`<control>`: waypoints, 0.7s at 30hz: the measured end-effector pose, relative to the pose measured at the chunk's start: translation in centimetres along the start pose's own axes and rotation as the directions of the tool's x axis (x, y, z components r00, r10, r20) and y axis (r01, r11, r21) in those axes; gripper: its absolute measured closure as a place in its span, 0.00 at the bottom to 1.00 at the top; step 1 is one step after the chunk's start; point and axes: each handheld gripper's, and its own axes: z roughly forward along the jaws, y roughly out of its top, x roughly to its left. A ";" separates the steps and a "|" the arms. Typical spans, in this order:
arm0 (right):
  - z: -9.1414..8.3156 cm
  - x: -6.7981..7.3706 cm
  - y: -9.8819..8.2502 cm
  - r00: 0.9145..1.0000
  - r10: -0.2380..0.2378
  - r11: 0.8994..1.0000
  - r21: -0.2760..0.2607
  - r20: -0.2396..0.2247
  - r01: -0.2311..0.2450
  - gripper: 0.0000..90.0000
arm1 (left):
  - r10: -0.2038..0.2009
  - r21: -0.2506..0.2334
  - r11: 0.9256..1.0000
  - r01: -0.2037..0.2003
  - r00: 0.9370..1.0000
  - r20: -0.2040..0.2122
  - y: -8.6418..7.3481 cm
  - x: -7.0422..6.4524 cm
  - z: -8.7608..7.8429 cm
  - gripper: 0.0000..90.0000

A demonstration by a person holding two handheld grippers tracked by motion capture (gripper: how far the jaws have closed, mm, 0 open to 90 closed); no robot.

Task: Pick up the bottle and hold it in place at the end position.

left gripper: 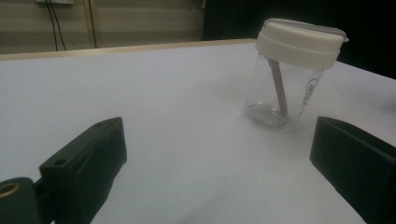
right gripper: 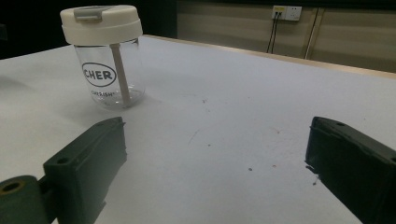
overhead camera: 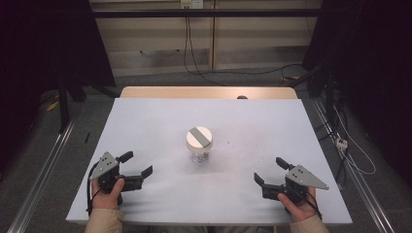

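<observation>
Pale and broad, the surface (overhead camera: 145, 121) stretches out ahead of us, with a wooden edge at its far side and a dim room with wall cables beyond. At the left we hold the left tongs (overhead camera: 137, 165) low near the front edge, their jaws spread wide with nothing between them, pointing inward toward the middle. In the left gripper view the two black jaws stand far apart, and the jar (left gripper: 292, 77) sits beyond them, toward the right jaw and clear of both.

At the middle of the surface the jar (overhead camera: 198, 144) stands upright: clear walls, a white lid (overhead camera: 198, 137) with a grey strip across its top, and a thin stick leaning inside it.

At the right we hold the right tongs (overhead camera: 269, 171), likewise spread with nothing between them and aimed inward. In the right gripper view the jar (right gripper: 105, 60) stands beyond the left jaw, well apart from it, its printed label facing us.
</observation>
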 end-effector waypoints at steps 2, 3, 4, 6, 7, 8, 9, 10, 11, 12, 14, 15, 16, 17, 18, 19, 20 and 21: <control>0.0 0.0 0.0 1.000 -0.002 1.000 0.001 0.001 0.002 0.05 | -0.002 0.000 1.000 0.002 1.000 0.000 0.0 -0.1 0.1 0.04; 0.0 0.0 0.0 1.000 -0.002 1.000 0.003 0.001 0.002 0.05 | 0.002 0.001 1.000 -0.002 1.000 0.002 0.0 -0.1 0.1 0.04; 0.0 0.0 0.0 1.000 -0.002 1.000 0.006 0.000 0.002 0.05 | -0.003 -0.001 1.000 0.003 1.000 0.002 0.1 -0.2 0.2 0.04; 0.0 0.0 0.0 1.000 -0.001 1.000 0.005 0.000 0.001 0.05 | 0.003 0.001 1.000 -0.003 1.000 0.005 0.1 -0.2 0.2 0.04; 0.0 0.0 0.0 1.000 -0.001 1.000 0.005 0.000 0.001 0.05 | 0.003 0.000 1.000 -0.003 1.000 0.009 0.1 -0.3 0.3 0.04; 0.0 0.0 0.0 1.000 0.002 1.000 0.003 0.000 -0.002 0.06 | 0.007 0.001 1.000 -0.007 1.000 0.014 0.2 -0.4 0.4 0.04; 0.0 0.0 0.0 1.000 0.002 1.000 0.003 0.000 -0.002 0.06 | 0.007 0.001 1.000 -0.007 1.000 0.014 0.2 -0.4 0.4 0.04; 0.1 0.0 0.0 1.000 0.000 1.000 0.004 -0.001 0.000 0.06 | 0.004 -0.007 1.000 -0.004 1.000 0.020 0.3 -0.6 0.6 0.04; 0.1 0.0 0.0 1.000 0.000 1.000 0.003 -0.002 0.000 0.06 | 0.005 -0.008 1.000 -0.004 1.000 0.021 0.3 -0.7 0.6 0.04; 0.1 0.0 0.0 1.000 0.000 1.000 0.003 -0.002 0.000 0.06 | 0.005 -0.008 1.000 -0.004 1.000 0.021 0.3 -0.7 0.6 0.04; 0.1 0.0 0.0 1.000 -0.003 1.000 0.004 -0.002 0.003 0.06 | 0.014 -0.015 1.000 -0.013 0.999 0.034 0.5 -1.0 1.0 0.04; 0.1 0.0 0.0 1.000 -0.003 1.000 0.004 -0.002 0.003 0.06 | 0.014 -0.015 1.000 -0.013 0.999 0.034 0.5 -1.0 1.0 0.04; 0.1 0.0 0.0 1.000 -0.001 1.000 0.002 -0.001 0.001 0.06 | 0.010 -0.022 1.000 -0.009 0.999 0.043 0.6 -1.2 1.2 0.04; 0.1 0.0 0.0 1.000 -0.001 1.000 0.002 -0.001 0.001 0.06 | 0.010 -0.022 1.000 -0.009 0.999 0.043 0.6 -1.2 1.2 0.04; 0.1 -0.1 0.0 1.000 0.002 1.000 0.000 0.000 -0.002 0.06 | 0.018 -0.020 1.000 -0.017 0.998 0.053 0.8 -1.4 1.5 0.04; 0.1 -0.1 0.0 1.000 0.001 1.000 0.002 0.001 -0.001 0.06 | 0.013 -0.025 1.000 -0.012 0.998 0.058 0.9 -1.6 1.7 0.04; 0.1 -0.1 0.0 1.000 0.000 1.000 0.002 0.002 0.000 0.06 | 0.013 -0.025 1.000 -0.012 0.998 0.058 0.9 -1.6 1.7 0.04; 0.1 -0.1 0.0 1.000 0.000 1.000 0.002 0.002 0.000 0.06 | 0.011 -0.029 1.000 -0.009 0.998 0.065 1.0 -1.7 1.8 0.04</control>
